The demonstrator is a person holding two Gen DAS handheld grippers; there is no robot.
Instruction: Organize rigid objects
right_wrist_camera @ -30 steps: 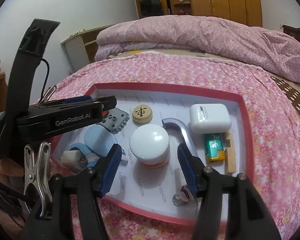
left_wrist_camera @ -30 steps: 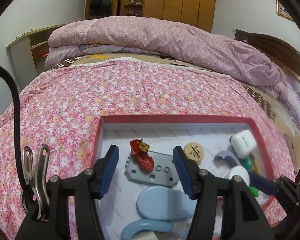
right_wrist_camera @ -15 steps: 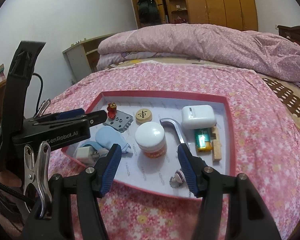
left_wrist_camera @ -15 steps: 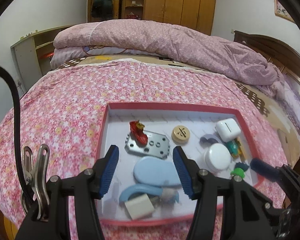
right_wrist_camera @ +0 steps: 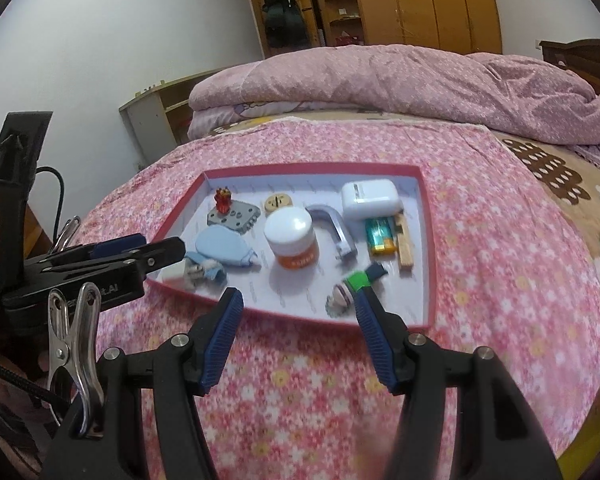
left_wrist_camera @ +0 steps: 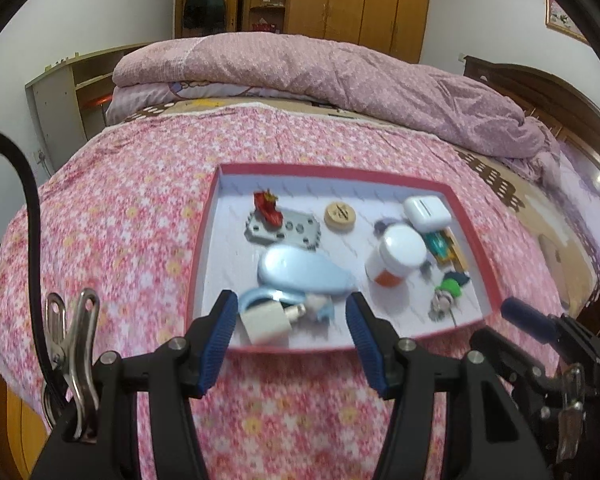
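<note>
A bedroom with wooden wardrobes along the back wall, and a bed (left_wrist_camera: 132, 240) under a pink flowered sheet, with a folded quilt (left_wrist_camera: 340, 76) piled at its far end. On the sheet sits a shallow red-rimmed tray (right_wrist_camera: 427, 248) with a white floor, and all the small rigid things lie inside it: a red figurine (right_wrist_camera: 222, 199) on a grey perforated plate (right_wrist_camera: 236, 219), a round wooden disc (right_wrist_camera: 278, 203), a white-lidded jar (right_wrist_camera: 293, 238), a bent metal piece (right_wrist_camera: 334, 228), a white earbud case (right_wrist_camera: 370, 199), a green lighter (right_wrist_camera: 380, 237), a wooden stick (right_wrist_camera: 404, 246), a pale blue oval piece (left_wrist_camera: 300, 270) and a white charger plug (left_wrist_camera: 266, 322) at the near left corner.

The left gripper (left_wrist_camera: 292, 336) hangs over the tray's near edge with its jaws partly open and nothing between them; the right gripper (right_wrist_camera: 298, 332) does the same just short of the near rim, also empty.

The risks I see are these. The bed is soft, so pressing on the tray or an item could tip it and send the round jar or disc rolling. The items sit close together, especially the case, lighter and stick, so a gripper closing on one may nudge its neighbour. The two grippers are near each other at the tray's left corner and could collide.
</note>
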